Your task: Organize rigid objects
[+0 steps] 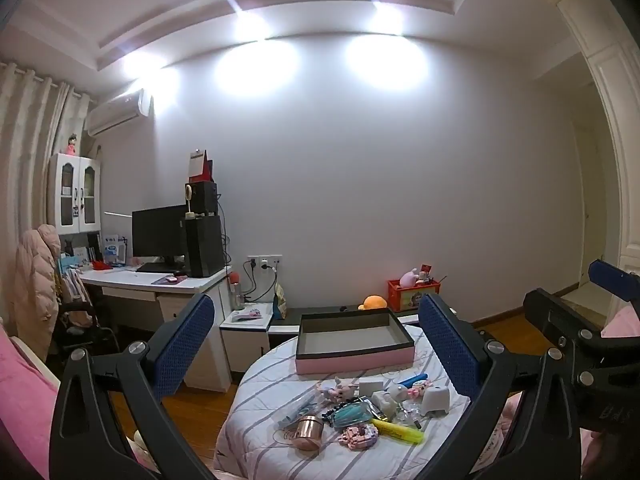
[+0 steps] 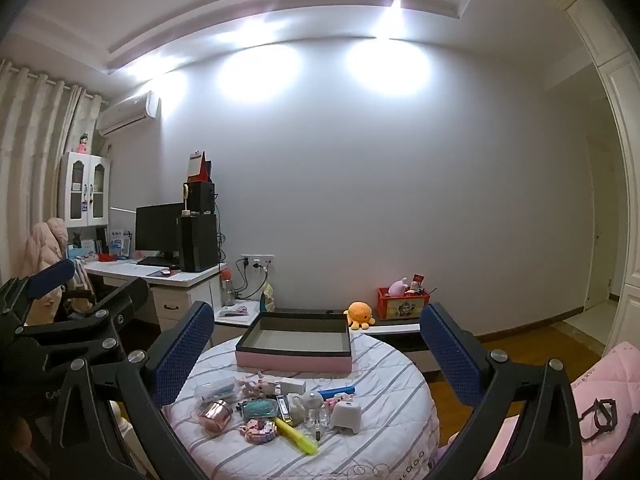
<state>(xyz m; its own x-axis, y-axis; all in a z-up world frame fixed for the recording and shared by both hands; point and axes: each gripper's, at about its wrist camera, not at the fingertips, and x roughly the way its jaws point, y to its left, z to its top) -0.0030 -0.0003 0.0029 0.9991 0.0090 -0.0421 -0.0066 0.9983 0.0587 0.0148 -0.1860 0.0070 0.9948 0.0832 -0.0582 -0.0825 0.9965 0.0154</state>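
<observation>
A round table with a striped cloth [image 1: 264, 392] [image 2: 384, 364] holds an empty pink tray with a dark rim [image 1: 354, 356] [image 2: 294, 362] at its far side. In front of the tray lies a heap of small things: a copper tin [image 1: 307, 432] [image 2: 216, 415], a yellow highlighter [image 1: 398, 431] [image 2: 295, 437], a white plastic piece [image 1: 434, 400] [image 2: 347, 418], a blue pen [image 1: 414, 380] [image 2: 337, 391], pink figures [image 1: 358, 436] [image 2: 260, 430]. My left gripper [image 1: 316, 340] is open and empty, above the table. My right gripper [image 2: 318, 340] is open and empty too.
A white desk [image 1: 156, 280] with a monitor and black speakers stands at the left. A low bench along the wall carries a red crate [image 1: 412, 294] and an orange plush [image 2: 360, 312]. Pink bedding [image 2: 592, 392] lies at the right, a chair with a coat [image 1: 36, 280] at the left.
</observation>
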